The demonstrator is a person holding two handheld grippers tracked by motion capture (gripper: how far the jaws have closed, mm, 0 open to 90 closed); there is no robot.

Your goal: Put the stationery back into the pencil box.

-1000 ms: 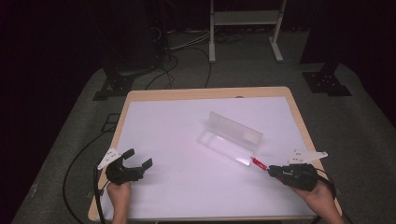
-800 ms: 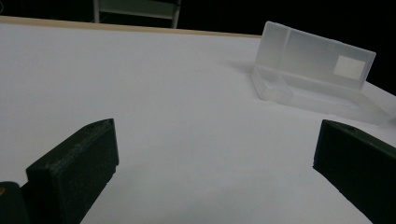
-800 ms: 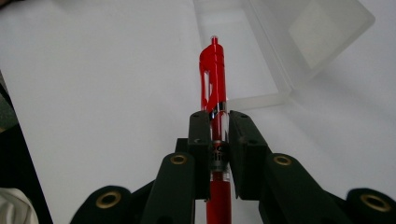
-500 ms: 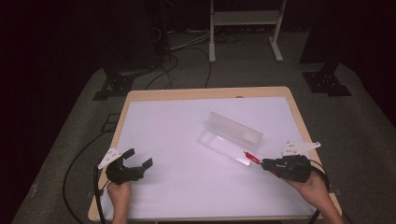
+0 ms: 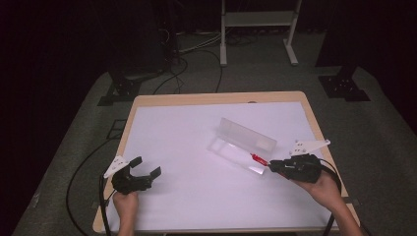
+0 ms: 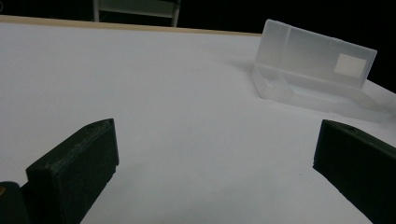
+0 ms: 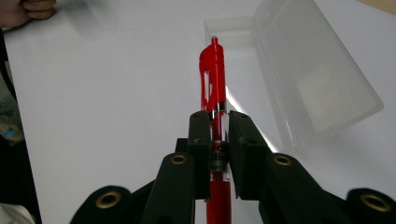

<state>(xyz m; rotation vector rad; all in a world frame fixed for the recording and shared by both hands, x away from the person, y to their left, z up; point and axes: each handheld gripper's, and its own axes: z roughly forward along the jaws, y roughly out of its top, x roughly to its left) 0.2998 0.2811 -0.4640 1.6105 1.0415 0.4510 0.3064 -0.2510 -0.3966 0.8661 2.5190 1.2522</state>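
From the high view we see our right tongs (image 5: 273, 166) near the tabletop's (image 5: 187, 142) right edge, jaws pressed together on a red pen (image 5: 258, 159) whose free end reaches the near corner of the clear plastic case (image 5: 242, 144), which lies open with its lid standing up along the far side; our left tongs (image 5: 147, 169) rest near the front left corner, well apart from all this, jaws spread and holding nothing. In the left gripper view the two black jaws stand wide with bare tabletop between them, and the case (image 6: 312, 74) sits farther off to the right, its tray in front of the raised lid (a pale label shows on the lid). In the right gripper view the pen (image 7: 213, 88) runs straight out between the closed jaws, gripped around its middle, its clip end hanging over the mouth of the case (image 7: 299, 70), with the lid to the right. We judge that the step in hand is carrying the pen to the tray; next we would need to bring it lower and line it up lengthwise with the tray before letting go.
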